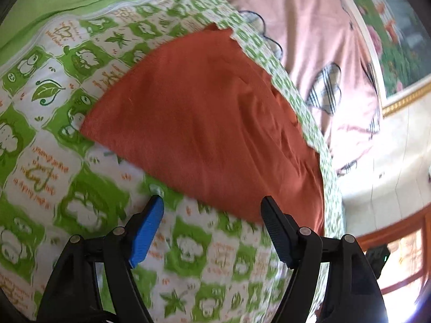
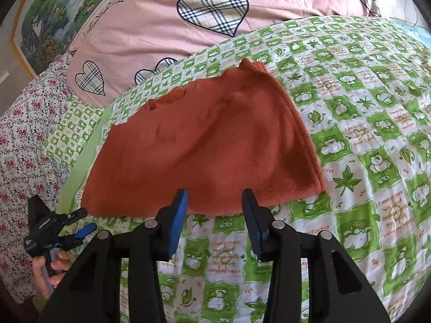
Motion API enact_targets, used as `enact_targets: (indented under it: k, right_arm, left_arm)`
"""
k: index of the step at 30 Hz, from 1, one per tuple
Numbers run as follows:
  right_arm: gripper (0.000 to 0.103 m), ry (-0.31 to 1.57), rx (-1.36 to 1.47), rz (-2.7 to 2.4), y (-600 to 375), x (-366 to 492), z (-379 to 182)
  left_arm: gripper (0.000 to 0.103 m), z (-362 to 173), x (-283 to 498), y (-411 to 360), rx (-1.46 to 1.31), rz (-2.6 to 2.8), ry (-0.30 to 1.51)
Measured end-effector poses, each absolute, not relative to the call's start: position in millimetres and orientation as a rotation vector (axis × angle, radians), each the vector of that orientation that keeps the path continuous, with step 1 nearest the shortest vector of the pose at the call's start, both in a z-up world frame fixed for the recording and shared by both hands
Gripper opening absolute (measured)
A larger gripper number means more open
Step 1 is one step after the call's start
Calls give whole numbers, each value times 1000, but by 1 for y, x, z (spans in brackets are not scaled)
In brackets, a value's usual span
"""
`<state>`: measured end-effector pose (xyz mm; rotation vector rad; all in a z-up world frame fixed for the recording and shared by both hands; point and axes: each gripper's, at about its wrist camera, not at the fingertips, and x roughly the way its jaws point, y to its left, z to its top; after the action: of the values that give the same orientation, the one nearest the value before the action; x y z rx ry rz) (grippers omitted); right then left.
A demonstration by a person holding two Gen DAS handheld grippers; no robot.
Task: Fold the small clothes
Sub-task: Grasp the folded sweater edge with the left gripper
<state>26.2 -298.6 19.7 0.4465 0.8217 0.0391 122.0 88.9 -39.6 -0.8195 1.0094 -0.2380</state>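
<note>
Left hand-held gripper (image 1: 211,202) and right hand-held gripper (image 2: 214,196) gape.

Lower centre of the right wrist view: bare green-and-white printed quilt (image 2: 221,263) gives open passage up to the flat rust-orange knitted garment (image 2: 204,145). Upper frame: a pink heart-patterned duvet (image 2: 150,27) bulges behind, closing the far side.

The green patterned blanket (image 1: 89,210) is smeared by motion blur in the left wrist view, so the printed words near the bottom cannot be read. The orange cloth (image 1: 204,123) is partly covered at its lower right edge by one black finger of the left gripper (image 1: 212,202). In the right wrist view, the near edge of the orange cloth (image 2: 204,145) is hidden behind the right gripper (image 2: 214,195). The hand (image 2: 52,271) is cut off by the picture's rim.
</note>
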Motion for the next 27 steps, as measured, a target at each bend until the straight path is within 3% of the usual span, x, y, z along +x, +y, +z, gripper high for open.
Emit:
enact_targets:
  k: [7, 10, 12, 16, 27]
  right_arm:
    - [44, 815, 443, 79, -296, 39, 24]
    - [44, 812, 456, 90, -297, 44, 23]
    - [44, 809, 459, 97, -299, 47, 23]
    - [44, 808, 470, 109, -303, 54, 21]
    - [44, 808, 505, 158, -321, 83, 22]
  left_arm:
    - [75, -44, 151, 109, -867, -151, 946]
    - [68, -42, 161, 109, -826, -113, 925]
    - [59, -42, 163, 110, -788, -102, 921]
    - [14, -41, 165, 110, -756, -123, 908]
    - [8, 46, 174, 13, -435, -360, 772]
